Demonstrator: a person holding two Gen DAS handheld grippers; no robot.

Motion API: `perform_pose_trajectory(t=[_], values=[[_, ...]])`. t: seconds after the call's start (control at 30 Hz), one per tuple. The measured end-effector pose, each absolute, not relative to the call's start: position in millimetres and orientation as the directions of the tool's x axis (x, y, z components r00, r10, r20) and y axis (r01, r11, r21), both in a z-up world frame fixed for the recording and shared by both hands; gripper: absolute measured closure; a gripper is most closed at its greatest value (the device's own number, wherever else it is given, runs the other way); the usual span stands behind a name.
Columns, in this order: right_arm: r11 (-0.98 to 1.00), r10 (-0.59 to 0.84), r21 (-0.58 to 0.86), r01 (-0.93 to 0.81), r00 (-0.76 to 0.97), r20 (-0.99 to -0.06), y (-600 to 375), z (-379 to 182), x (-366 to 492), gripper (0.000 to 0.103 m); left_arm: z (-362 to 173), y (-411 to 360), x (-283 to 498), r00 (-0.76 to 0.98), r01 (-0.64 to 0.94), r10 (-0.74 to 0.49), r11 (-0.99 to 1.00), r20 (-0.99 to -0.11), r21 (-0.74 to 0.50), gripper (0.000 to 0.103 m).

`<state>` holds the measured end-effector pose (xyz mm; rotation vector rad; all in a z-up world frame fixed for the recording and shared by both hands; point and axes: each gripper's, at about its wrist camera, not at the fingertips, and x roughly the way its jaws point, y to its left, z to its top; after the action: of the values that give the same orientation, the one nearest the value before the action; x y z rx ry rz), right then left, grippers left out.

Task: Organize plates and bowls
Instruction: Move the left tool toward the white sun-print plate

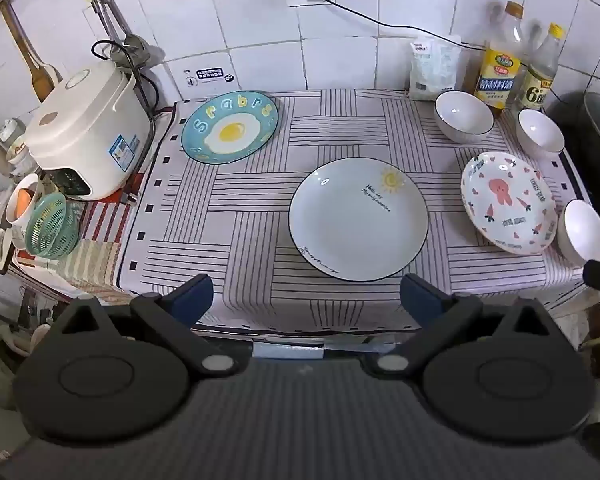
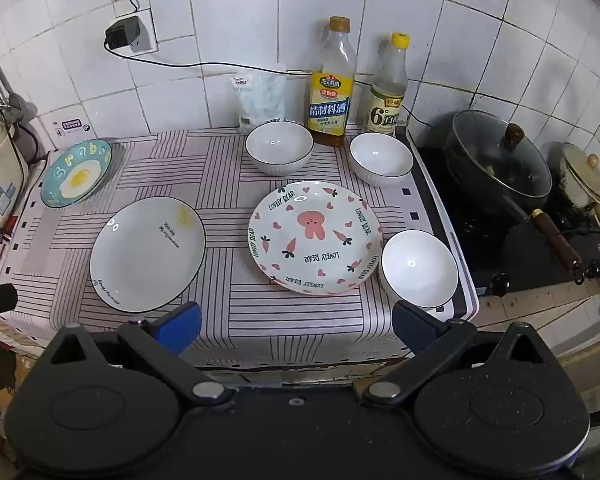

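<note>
Black tongs [image 1: 306, 294] [image 2: 296, 326] w/ blue pads, silver pivot screws.

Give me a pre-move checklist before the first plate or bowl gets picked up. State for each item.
1. Left tongs open, nothing between them: ok.
2. Right tongs open, nothing between them: ok.
3. Three plates lie flat and apart: egg plate, sun plate, bear plate: ok.
4. Three white bowls upright and empty: back bowl, middle bowl, front bowl: ok.
5. Front bowl away from the cloth's corner: not ok, it sits close to the corner.
6. Bear plate clear of front bowl: cannot tell, rims look very close.
</note>
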<state>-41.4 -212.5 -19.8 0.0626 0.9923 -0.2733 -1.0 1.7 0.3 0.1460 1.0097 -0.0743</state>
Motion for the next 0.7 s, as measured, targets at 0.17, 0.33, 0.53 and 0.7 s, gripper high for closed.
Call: perform_pose_trajectory(t=[0.17,0.33,0.53,0.7], values=[[0.966,-0.189,-0.065,0.250,0.515,-0.836,-213.6,-20.2,-41.5,0.000,-4.0,2.7,-2.8,0.523,0.128,0.017,0.987,-0.852,0.098,0.004],[0.967,-0.202,-0.088,0.238,0.510,-0.836,-203.2,-19.7,-47.5,0.000,-13.7,1.4,-2.0,0.516,0.124,0.015,0.988,-0.857,0.093,0.005],[0.965,-0.215,-0.101,0.243,0.508,-0.834,-199.9,-21.7,-46.3,0.000,-16.1,-0.6,-5.2,0.514,0.121,0.015,0.989,-0.857,0.090,0.004],[0.964,-0.223,-0.110,0.241,0.514,-0.828,-196.7,-22.8,-47.9,0.000,-15.9,7.8,-8.9,0.528,0.123,0.003,0.989,-0.849,0.080,0.003]])
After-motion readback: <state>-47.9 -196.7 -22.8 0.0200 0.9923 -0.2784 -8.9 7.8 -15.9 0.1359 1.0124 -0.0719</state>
